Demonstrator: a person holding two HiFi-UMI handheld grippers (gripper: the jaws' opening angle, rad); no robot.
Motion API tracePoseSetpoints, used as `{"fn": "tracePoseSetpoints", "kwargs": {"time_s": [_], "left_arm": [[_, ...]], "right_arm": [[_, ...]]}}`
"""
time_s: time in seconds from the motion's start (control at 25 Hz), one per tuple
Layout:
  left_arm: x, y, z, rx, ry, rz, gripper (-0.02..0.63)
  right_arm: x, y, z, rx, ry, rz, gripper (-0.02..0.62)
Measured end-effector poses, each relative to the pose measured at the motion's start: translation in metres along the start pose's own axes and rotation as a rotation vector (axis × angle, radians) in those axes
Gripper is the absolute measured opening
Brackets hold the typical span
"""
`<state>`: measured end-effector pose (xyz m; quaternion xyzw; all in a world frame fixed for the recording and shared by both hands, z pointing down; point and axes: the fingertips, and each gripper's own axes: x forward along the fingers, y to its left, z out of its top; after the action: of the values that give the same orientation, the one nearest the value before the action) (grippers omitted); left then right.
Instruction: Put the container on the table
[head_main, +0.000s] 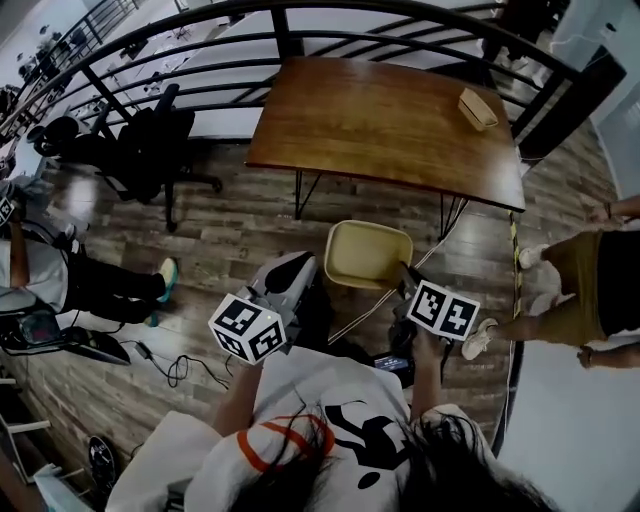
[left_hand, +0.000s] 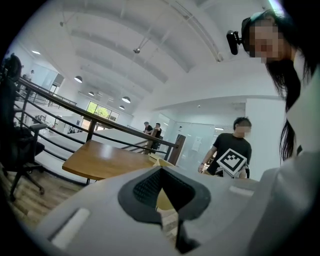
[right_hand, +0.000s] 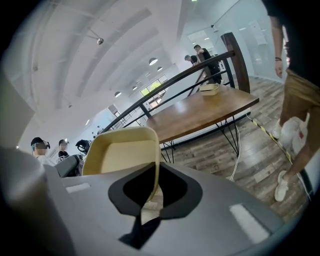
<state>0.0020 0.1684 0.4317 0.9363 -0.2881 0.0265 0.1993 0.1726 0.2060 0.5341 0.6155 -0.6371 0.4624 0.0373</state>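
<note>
A cream, shallow container (head_main: 368, 255) hangs over the wooden floor, short of the brown table (head_main: 380, 120). My right gripper (head_main: 405, 272) is shut on its right rim; in the right gripper view the rim of the container (right_hand: 125, 152) runs between the jaws of the right gripper (right_hand: 152, 192). My left gripper (head_main: 300, 268) hovers just left of the container, apart from it, jaws together on nothing. In the left gripper view, the left gripper (left_hand: 161, 192) has a strip of the container (left_hand: 162, 162) showing beyond it, with the table (left_hand: 105, 160) further off.
A small tan box (head_main: 477, 108) lies on the table's far right corner. A black railing (head_main: 300, 40) curves behind the table. A black office chair (head_main: 150, 140) stands left. One person (head_main: 580, 290) stands right, another person (head_main: 40, 270) left. Cables (head_main: 175, 370) trail on the floor.
</note>
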Motion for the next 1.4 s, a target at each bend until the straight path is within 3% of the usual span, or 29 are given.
{"fn": "tracePoseSetpoints", "kwargs": {"time_s": [0.24,0.8,1.16,1.4], "left_arm": [[0.017,0.076,0.003,-0.017,0.0,-0.021,0.0],[0.101,0.234,0.094,-0.015,-0.017,-0.081,0.0],[0.126,0.29,0.115,-0.028,-0.014,-0.102,0.0],[0.141,0.317,0.126,-0.053,-0.006,-0.066,0.0]], "right_arm": [[0.067,0.02,0.013,-0.001,0.005,-0.024,0.038],[0.204,0.078,0.134,-0.036,-0.002,-0.1,0.038],[0.252,0.094,0.167,-0.059,0.013,-0.144,0.038],[0.281,0.094,0.196,-0.097,0.059,-0.157,0.038]]}}
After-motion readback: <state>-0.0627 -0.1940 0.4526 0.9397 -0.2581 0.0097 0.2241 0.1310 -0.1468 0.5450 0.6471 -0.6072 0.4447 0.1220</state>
